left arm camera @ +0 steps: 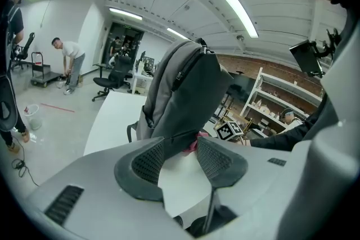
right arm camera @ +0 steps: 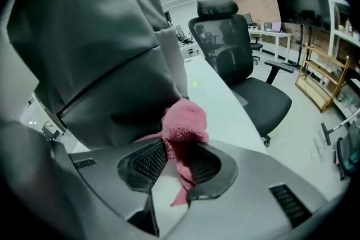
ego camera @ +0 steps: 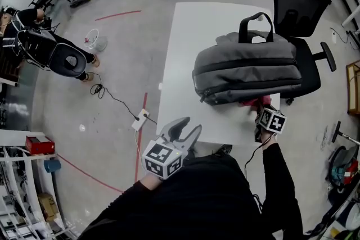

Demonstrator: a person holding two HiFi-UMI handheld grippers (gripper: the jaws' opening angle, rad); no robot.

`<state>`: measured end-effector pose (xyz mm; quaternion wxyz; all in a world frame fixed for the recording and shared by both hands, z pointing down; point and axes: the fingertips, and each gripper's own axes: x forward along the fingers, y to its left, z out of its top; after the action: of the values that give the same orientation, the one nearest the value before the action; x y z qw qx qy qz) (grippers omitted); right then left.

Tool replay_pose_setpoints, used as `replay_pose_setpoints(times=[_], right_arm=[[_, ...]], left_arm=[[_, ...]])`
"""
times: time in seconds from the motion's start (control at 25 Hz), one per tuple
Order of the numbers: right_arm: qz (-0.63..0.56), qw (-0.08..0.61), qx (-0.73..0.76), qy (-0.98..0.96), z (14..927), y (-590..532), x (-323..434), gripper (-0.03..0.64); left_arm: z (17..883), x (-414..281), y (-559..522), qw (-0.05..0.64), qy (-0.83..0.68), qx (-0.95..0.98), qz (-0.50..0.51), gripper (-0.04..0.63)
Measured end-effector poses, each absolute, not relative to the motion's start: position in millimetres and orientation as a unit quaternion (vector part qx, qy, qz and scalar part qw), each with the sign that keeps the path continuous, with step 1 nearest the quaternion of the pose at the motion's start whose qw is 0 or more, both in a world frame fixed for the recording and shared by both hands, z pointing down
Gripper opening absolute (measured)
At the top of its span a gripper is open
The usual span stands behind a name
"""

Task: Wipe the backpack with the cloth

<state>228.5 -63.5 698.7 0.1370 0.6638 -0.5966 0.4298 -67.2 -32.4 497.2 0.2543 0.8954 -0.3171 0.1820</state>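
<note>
A grey backpack with a black handle lies on the white table. In the right gripper view its dark side fills the left. My right gripper is shut on a pink cloth, which presses against the backpack's near lower edge; the cloth shows as a red patch in the head view. My left gripper hovers open over the table's near edge, apart from the bag. The left gripper view shows the backpack beyond the spread jaws, nothing between them.
A black office chair stands behind the table at the right. Cables and a power strip lie on the floor to the left. People and more chairs are farther off at the back. Shelves stand at the lower left.
</note>
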Motion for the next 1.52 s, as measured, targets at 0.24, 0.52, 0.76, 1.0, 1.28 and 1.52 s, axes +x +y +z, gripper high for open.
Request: replay_pose_setpoints(times=[0.24,0.52,0.76,1.0,1.28,1.52], right_arm=[[0.447,0.111,0.683,-0.567,701,-58,181,0.117],[0.486,0.066,0.665,-0.563,701,-62,90,0.117],[0.523,0.057,0.590,-0.612,698,-79,-27,0.112],[0.508,0.093,0.461,-0.721,677,-86,-128,0.072],[0.359,0.216,0.423,-0.804,651,-90,-136,0.066],[0.149,0.361,0.509,-0.767,645,-74,-61,0.193]], left_arm=[[500,-108,-52,0.263,-0.306,0.898,0.175,0.193],[507,-153,-72,0.272,-0.290,0.902,0.170,0.193],[503,-191,-97,0.272,-0.289,0.902,0.169,0.193],[504,-205,-101,0.266,-0.293,0.903,0.170,0.193],[510,-200,-101,0.274,-0.305,0.897,0.164,0.193],[512,-178,-86,0.279,-0.318,0.891,0.163,0.193]])
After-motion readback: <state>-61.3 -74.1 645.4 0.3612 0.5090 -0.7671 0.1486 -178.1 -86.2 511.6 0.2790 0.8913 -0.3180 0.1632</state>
